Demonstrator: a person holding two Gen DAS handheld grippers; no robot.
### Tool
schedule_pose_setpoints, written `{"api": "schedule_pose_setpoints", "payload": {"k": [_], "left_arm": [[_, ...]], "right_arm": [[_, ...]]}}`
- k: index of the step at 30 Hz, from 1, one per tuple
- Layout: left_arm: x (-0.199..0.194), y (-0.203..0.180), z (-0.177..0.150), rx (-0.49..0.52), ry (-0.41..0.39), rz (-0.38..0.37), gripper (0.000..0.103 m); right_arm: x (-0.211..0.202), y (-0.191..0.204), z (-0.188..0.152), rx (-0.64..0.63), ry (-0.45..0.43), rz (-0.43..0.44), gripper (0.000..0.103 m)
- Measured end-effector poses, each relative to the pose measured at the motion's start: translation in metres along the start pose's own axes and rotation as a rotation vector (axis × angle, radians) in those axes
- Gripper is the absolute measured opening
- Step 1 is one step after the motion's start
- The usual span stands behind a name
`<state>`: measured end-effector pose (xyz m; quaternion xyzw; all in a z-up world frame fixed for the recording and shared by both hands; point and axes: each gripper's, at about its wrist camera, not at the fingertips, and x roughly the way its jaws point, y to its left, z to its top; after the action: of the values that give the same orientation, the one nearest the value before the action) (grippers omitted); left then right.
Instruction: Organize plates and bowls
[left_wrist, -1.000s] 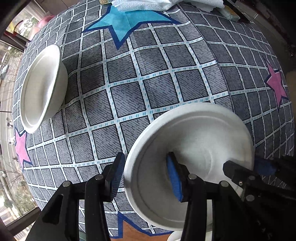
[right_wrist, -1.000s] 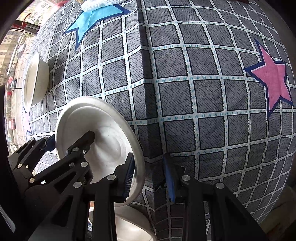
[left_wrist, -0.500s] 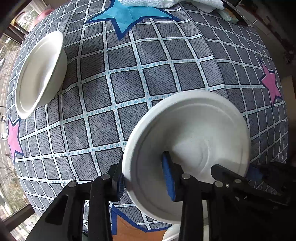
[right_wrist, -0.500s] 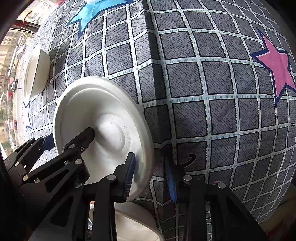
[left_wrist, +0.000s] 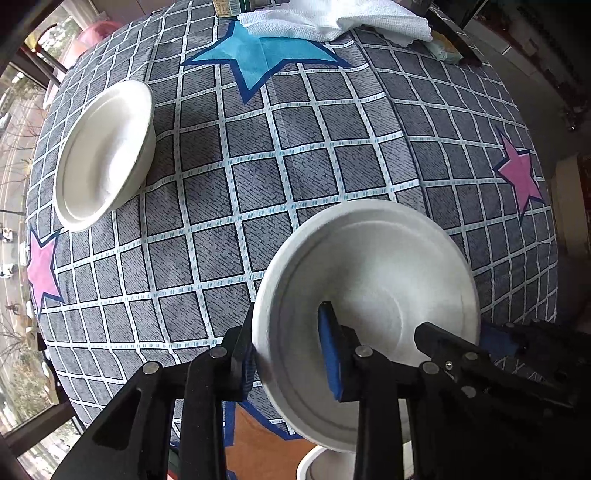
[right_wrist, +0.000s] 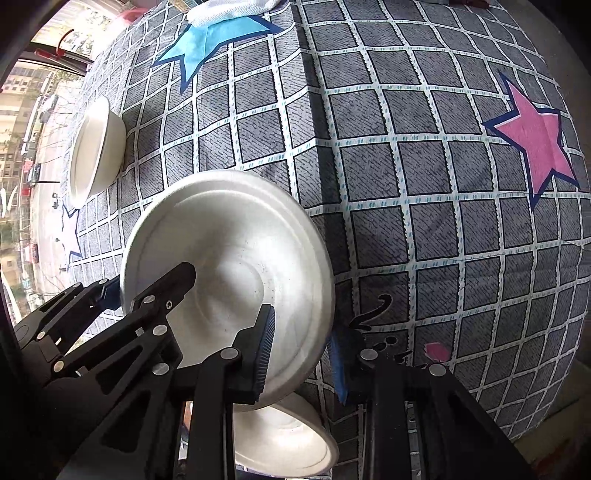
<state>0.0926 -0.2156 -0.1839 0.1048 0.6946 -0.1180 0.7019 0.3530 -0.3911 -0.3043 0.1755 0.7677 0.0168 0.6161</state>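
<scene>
Three white bowls show. At the far left, one bowl (left_wrist: 103, 155) sits alone on the checked tablecloth (left_wrist: 295, 155), shallow, matte, with a stepped rim. The held bowl (left_wrist: 369, 295) hangs near the table's near edge, tilted, its hollow facing the cameras; it is plain white with faint ringed ridges. The left gripper (left_wrist: 288, 350) is clenched on its left rim, one blue pad inside, one outside. The right gripper (right_wrist: 303, 350) grasps the opposite rim, its jaws having just been closing with the rim between them. A third bowl (right_wrist: 284, 439) lies below, beyond the table's near edge. A white cloth (left_wrist: 332, 18) lies far off.
</scene>
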Motion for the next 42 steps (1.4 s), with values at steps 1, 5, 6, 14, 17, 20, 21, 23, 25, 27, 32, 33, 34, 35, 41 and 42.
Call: {"api": "schedule_pose_setpoints", "payload": {"k": [1, 5, 6, 14, 17, 20, 21, 23, 25, 27, 32, 33, 34, 35, 41, 42], "left_arm": [[-0.007, 0.001, -0.003, 0.002, -0.005, 0.0, 0.033], [-0.025, -0.005, -0.013, 0.013, -0.022, 0.001, 0.033], [-0.03, -0.005, -0.017, 0.016, -0.025, 0.0, 0.033], [-0.067, -0.006, -0.057, 0.067, -0.042, -0.005, 0.033], [-0.072, -0.013, -0.069, 0.088, -0.044, -0.007, 0.033], [-0.071, -0.014, -0.085, 0.106, -0.043, -0.01, 0.033], [-0.071, -0.015, -0.089, 0.113, -0.042, -0.011, 0.033], [-0.07, -0.011, -0.103, 0.124, -0.036, -0.012, 0.033], [-0.05, -0.005, -0.099, 0.134, -0.027, -0.014, 0.033], [-0.044, -0.005, -0.107, 0.145, -0.017, -0.015, 0.033], [-0.033, -0.004, -0.128, 0.166, 0.016, -0.023, 0.033], [-0.032, -0.005, -0.131, 0.171, 0.022, -0.025, 0.033], [-0.031, -0.006, -0.134, 0.178, 0.027, -0.026, 0.033], [-0.03, -0.007, -0.136, 0.184, 0.03, -0.027, 0.033], [-0.03, 0.003, -0.138, 0.171, 0.02, 0.01, 0.079], [-0.031, 0.007, -0.138, 0.163, 0.014, 0.006, 0.08]], "right_arm": [[-0.005, 0.001, -0.002, -0.002, -0.005, 0.001, 0.031], [-0.015, 0.008, -0.013, -0.008, -0.013, 0.003, 0.031], [-0.017, 0.009, -0.016, -0.008, -0.015, 0.001, 0.031], [-0.034, 0.016, -0.047, -0.01, -0.026, -0.009, 0.031], [-0.037, 0.017, -0.06, -0.002, -0.025, -0.013, 0.031], [-0.036, 0.014, -0.071, 0.006, -0.025, -0.015, 0.031], [-0.037, 0.011, -0.075, 0.009, -0.022, -0.014, 0.031], [-0.036, 0.008, -0.085, 0.011, -0.017, -0.015, 0.031], [-0.034, 0.007, -0.094, 0.013, -0.01, -0.019, 0.031], [-0.032, 0.006, -0.105, 0.015, -0.002, -0.022, 0.031], [-0.02, 0.005, -0.129, 0.021, 0.027, -0.033, 0.031], [-0.018, 0.004, -0.133, 0.023, 0.033, -0.035, 0.031], [-0.016, 0.004, -0.136, 0.024, 0.039, -0.036, 0.031], [-0.013, 0.004, -0.137, 0.025, 0.044, -0.039, 0.031], [-0.009, -0.001, -0.147, 0.017, 0.036, -0.099, 0.031], [-0.011, -0.004, -0.148, 0.022, 0.034, -0.099, 0.034]]}}
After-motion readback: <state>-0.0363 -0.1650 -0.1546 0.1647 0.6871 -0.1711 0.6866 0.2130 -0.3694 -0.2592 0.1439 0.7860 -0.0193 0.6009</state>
